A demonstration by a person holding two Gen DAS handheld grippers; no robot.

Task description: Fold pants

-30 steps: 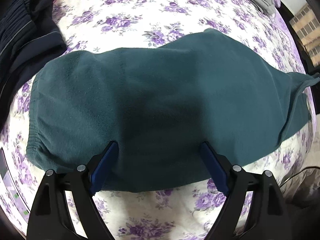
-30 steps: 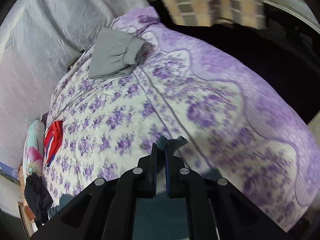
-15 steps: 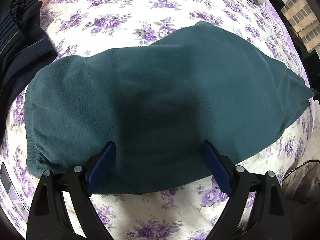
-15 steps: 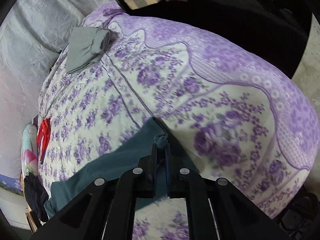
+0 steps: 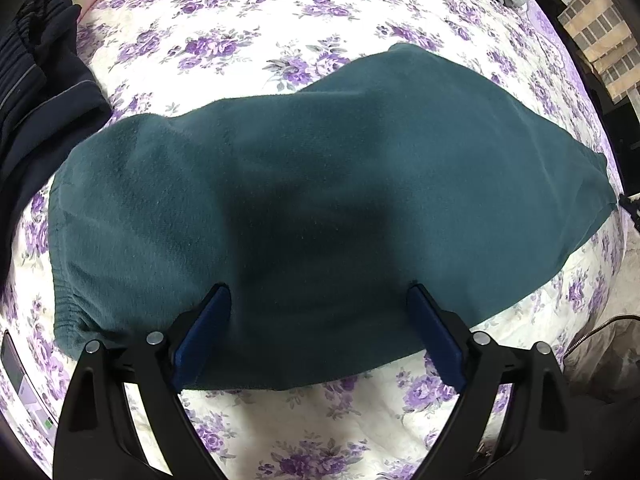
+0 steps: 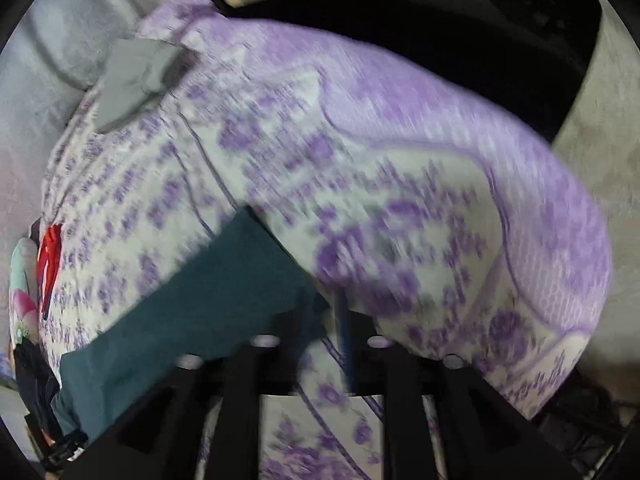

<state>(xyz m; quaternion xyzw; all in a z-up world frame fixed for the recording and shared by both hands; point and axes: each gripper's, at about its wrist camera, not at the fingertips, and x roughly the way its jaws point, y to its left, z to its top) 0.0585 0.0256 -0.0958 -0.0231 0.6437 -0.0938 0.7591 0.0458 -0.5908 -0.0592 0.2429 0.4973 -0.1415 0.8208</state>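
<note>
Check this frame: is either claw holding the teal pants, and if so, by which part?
Neither. The left claw stands wide open over the teal pants, pads clear of the cloth. The right claw is opening beside their corner, with nothing between its pads.

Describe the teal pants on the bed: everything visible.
The teal pants are soft, fleecy-looking fabric, folded into one broad band lying flat on the floral bedspread. A gathered elastic waistband sits at the picture's left end. The open left gripper straddles the near edge. The right gripper is opening beside the far corner.
</note>
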